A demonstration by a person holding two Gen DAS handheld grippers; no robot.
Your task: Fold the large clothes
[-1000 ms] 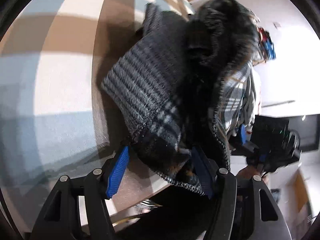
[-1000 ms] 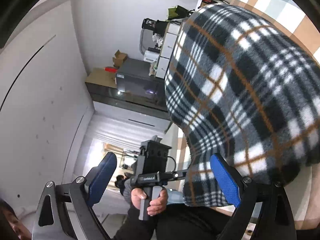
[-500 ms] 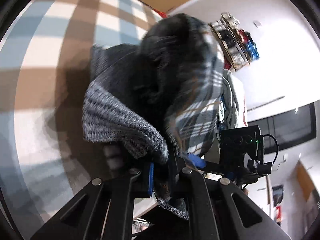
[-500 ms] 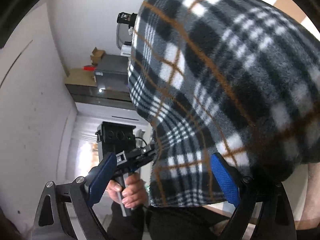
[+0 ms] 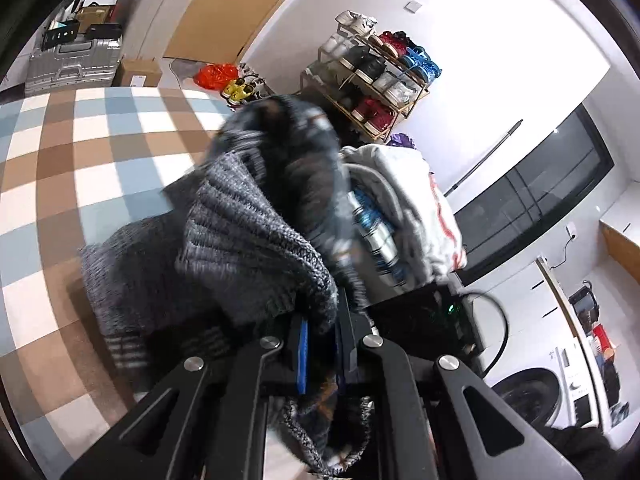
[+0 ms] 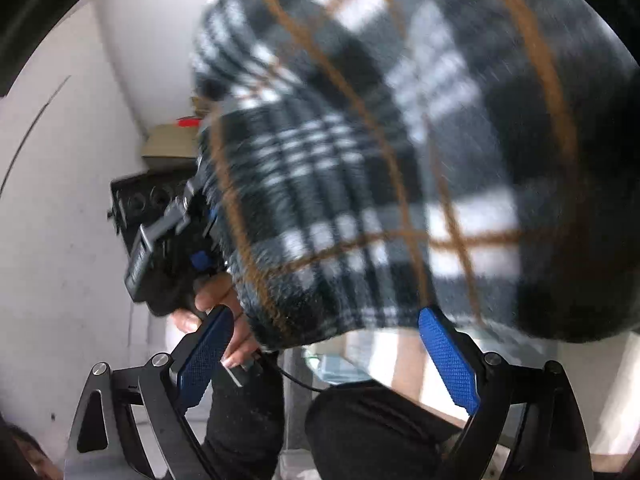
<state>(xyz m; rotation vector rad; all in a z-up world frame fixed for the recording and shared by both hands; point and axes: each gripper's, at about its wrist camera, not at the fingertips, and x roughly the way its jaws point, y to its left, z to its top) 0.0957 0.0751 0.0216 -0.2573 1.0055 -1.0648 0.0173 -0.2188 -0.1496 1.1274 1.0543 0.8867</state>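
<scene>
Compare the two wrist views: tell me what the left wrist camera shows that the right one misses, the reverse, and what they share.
Only the left wrist view shows the left gripper shut on the garment's grey ribbed knit hem, plus the checked tablecloth, a shoe rack and a pile of other clothes.

Only the right wrist view shows the right gripper open, nothing between its pads, just below the plaid edge, and the hand holding the other gripper's handle.

Both show the same plaid fleece garment, lifted and blurred.
</scene>
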